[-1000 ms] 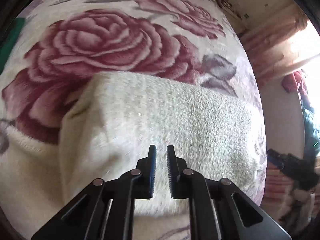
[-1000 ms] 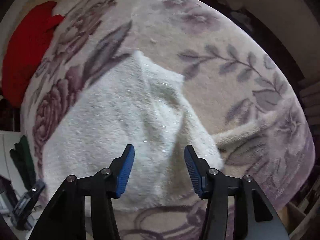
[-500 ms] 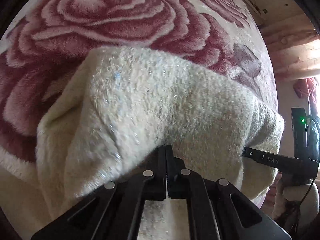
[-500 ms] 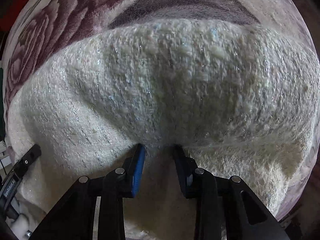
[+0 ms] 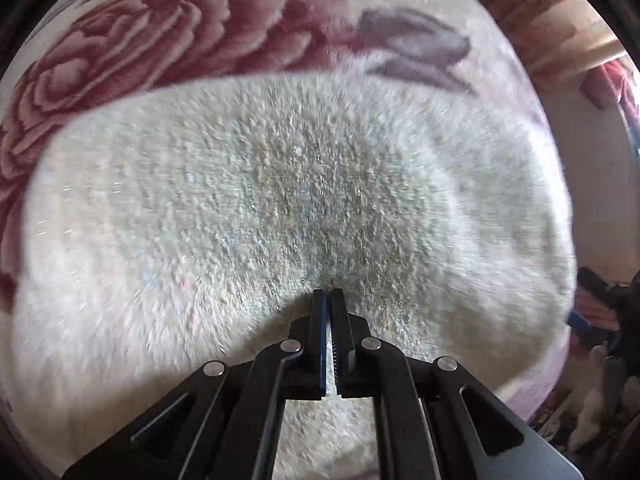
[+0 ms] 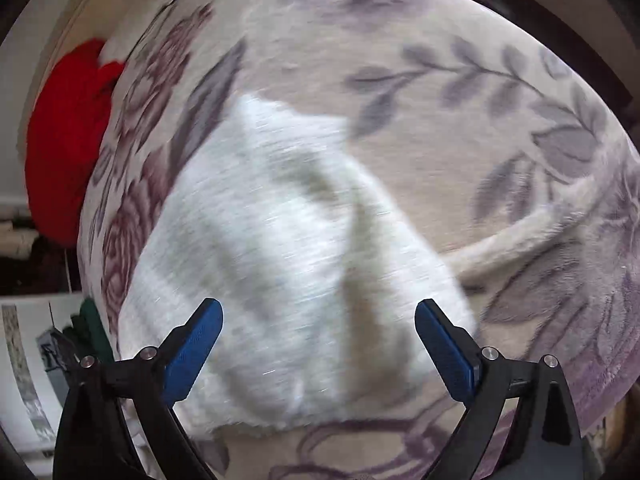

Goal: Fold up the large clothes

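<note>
Both of your views are smeared with motion blur, so the weave and edges of the cream fuzzy garment (image 5: 280, 208) are hard to read. In the left wrist view it fills most of the frame, and its lower part is cut off behind your left claw (image 5: 328, 300). That claw is closed tight, jaws together, with their tips pressed into the pile; whether a fold of cloth is pinched between them you cannot tell.

Your right claw (image 6: 318, 320) has just been opening and stands wide, blue ribbed pads apart, nothing pressed between them; the garment (image 6: 280, 248) lies beyond and below it. There the garment looks bunched, a soft ridge running down its middle.

It rests on a plush floral blanket (image 6: 440, 140), cream with maroon roses (image 5: 132, 48) and grey leaves, which covers the bed. A red cloth (image 6: 64, 140) lies at the blanket's far left edge, partly hidden. Dark shapes at the frame edges are too blurred to identify.
</note>
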The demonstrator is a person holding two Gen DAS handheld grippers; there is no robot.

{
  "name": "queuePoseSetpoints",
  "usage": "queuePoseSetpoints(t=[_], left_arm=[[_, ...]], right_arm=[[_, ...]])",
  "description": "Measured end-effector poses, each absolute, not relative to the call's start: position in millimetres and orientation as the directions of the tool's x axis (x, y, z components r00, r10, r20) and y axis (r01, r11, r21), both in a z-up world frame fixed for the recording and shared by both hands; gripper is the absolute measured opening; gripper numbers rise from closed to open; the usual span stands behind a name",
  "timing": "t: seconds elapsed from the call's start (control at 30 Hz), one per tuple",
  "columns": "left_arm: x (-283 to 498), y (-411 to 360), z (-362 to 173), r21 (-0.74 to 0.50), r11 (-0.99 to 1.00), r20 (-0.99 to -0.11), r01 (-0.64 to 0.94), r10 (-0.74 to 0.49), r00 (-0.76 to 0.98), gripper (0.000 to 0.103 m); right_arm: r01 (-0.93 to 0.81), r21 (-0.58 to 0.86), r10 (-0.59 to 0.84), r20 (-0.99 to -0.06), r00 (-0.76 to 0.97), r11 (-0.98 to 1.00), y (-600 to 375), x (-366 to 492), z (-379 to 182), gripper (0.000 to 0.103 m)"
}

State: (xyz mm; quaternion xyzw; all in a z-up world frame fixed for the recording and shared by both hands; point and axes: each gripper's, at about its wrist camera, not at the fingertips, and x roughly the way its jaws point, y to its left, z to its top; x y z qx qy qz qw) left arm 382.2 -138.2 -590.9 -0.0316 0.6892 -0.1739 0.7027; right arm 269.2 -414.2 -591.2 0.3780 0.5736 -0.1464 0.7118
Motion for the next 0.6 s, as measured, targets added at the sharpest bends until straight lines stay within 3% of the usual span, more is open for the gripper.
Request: queuePoseSetpoints(t=[0.2, 0.3, 0.37, 0.4, 0.43, 0.6], left_arm=[[403, -116, -606, -0.467, 0.875, -0.884, 0.125, -0.466, -0.038, 0.003], [411, -114, -589, -0.447, 0.888, -0.894, 0.104, -0.44, -0.086, 0.003], [410, -115, -563, -0.381, 0.913, -0.923, 0.145, -0.385, 0.0, 0.026], [408, -119, -557, -0.35, 0.922, -0.933, 0.165, -0.358, 0.021, 0.084], [407, -123, -559, -0.32, 0.93, -0.944, 0.181, -0.33, 0.024, 0.103], [390, -159, -608, -0.068, 0.942, -0.996, 0.329, -0.084, 0.035, 0.103]], right_arm=[[0.611, 0.608, 0.457, -0.791, 0.408, 0.507, -465, 273, -658, 0.103], [0.541, 0.705, 0.56, -0.702, 0.44, 0.459, -473, 286, -671, 0.103], [0.509, 0.733, 0.603, -0.671, 0.431, 0.451, -473, 293, -673, 0.103], [0.499, 0.743, 0.62, -0.658, 0.427, 0.446, -471, 299, -674, 0.103], [0.496, 0.746, 0.628, -0.654, 0.421, 0.444, -470, 303, -676, 0.103], [0.501, 0.73, 0.631, -0.67, 0.39, 0.466, -464, 323, -680, 0.103]])
